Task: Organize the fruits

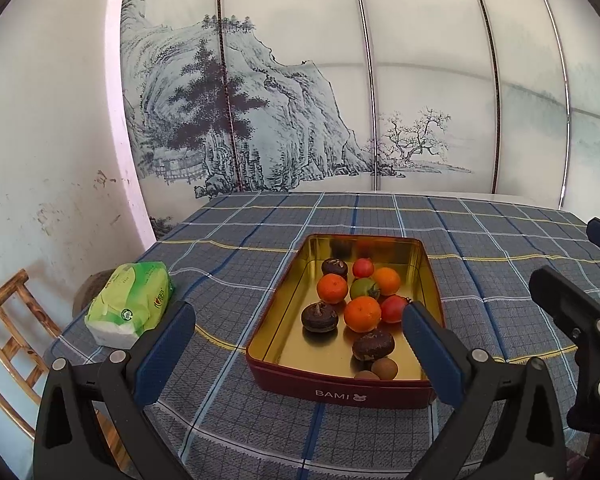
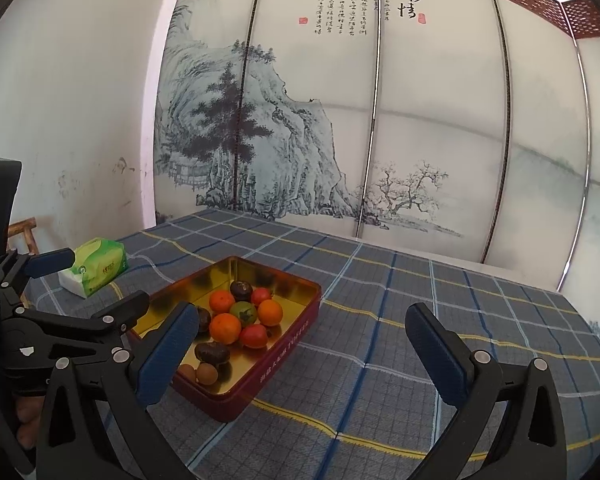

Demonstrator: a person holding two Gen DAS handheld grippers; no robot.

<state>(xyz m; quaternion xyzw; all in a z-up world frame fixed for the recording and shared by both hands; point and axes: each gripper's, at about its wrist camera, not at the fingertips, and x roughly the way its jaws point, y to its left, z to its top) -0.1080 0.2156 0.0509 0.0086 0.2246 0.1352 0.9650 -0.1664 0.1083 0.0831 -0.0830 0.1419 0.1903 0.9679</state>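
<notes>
Above checked tablecloth [image 1: 479,280], hand-held gripper [image 1: 300,344] wide, empty.

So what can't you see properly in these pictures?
- Left wrist view: a small brown fruit is half hidden behind the near wall of the tin.
- Right wrist view: a dark fruit is partly behind a finger of the right gripper.
- Left wrist view: the chair is cut off by the edge.
- The writing on the screen is too small to read.

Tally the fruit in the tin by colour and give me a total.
Orange: 3
Red: 2
Green: 1
Dark brown: 3
Light brown: 2
Total: 11, all inside the tin.
</notes>
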